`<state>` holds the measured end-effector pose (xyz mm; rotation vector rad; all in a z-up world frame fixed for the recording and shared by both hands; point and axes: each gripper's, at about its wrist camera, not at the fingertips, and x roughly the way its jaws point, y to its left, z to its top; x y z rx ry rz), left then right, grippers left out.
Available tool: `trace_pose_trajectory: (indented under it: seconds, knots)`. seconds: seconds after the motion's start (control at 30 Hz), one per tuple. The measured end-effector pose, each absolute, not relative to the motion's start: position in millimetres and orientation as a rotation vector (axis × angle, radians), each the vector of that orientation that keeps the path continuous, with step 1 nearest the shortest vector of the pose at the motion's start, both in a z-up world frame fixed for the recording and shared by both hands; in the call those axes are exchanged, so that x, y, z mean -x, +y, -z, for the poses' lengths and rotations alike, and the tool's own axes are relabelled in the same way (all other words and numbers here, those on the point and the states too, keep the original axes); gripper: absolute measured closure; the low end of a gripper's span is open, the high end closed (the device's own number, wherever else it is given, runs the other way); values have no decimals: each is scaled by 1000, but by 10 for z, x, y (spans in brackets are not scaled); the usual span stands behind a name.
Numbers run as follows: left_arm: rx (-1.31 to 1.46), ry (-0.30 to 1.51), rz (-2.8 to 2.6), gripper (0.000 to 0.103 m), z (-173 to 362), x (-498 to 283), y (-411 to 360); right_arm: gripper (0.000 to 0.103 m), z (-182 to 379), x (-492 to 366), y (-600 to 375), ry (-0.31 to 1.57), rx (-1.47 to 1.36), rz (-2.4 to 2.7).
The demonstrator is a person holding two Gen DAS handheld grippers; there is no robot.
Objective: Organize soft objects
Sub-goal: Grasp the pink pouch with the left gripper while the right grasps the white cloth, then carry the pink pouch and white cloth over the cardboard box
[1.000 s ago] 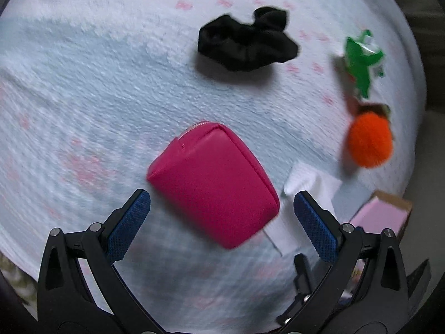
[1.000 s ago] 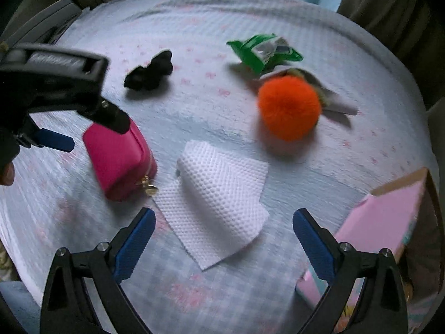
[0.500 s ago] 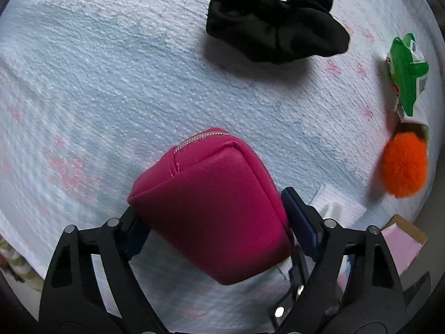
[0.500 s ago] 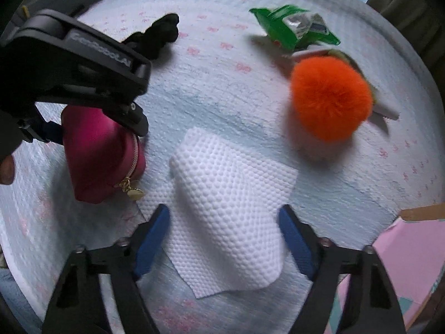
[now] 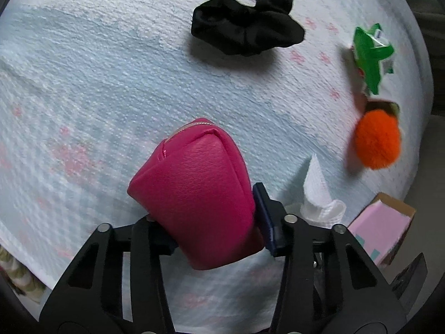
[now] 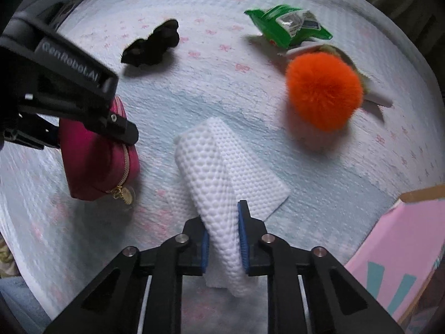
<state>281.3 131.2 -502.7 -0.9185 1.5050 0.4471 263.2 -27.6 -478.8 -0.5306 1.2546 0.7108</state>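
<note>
My left gripper [image 5: 205,217] is shut on a magenta zip pouch [image 5: 194,189], which sits low on the pale blue blanket [image 5: 97,83]. The pouch also shows in the right wrist view [image 6: 94,164], under the left gripper's body. My right gripper [image 6: 222,236] is shut on a white dimpled cloth [image 6: 219,172], pinched into a ridge between the pads. An orange pom-pom [image 6: 324,91], a black scrunchie [image 5: 244,22] and a green wrapper [image 6: 286,25] lie further out.
A pink open cardboard box [image 6: 400,250] stands at the right edge of the blanket; it also shows in the left wrist view [image 5: 381,231]. A strip of paper lies beneath the pom-pom. Dark fabric surrounds the blanket's far edge.
Both grippers came down and closed: the left onto the magenta pouch, the right onto the white cloth, which bunched up into a ridge.
</note>
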Motion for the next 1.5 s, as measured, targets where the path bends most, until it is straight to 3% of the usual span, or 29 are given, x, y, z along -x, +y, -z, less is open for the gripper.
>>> trace_pose_trajectory:
  seconds: [0.4, 0.8, 1.17, 1.5]
  knots:
    - [812, 1392, -332, 65, 4425, -2458, 1294, 89, 4181, -2399, -610, 1214, 401, -640]
    - [540, 1250, -78, 65, 3149, -2064, 999, 90, 3059, -1948, -1031, 1090, 172, -451]
    - [273, 1144, 209, 65, 2312, -2200, 135, 90, 2143, -1609, -1831, 972, -54, -233]
    - [173, 1120, 338, 65, 2062, -2472, -1167, 91, 1858, -1682, -2891, 960, -83, -149]
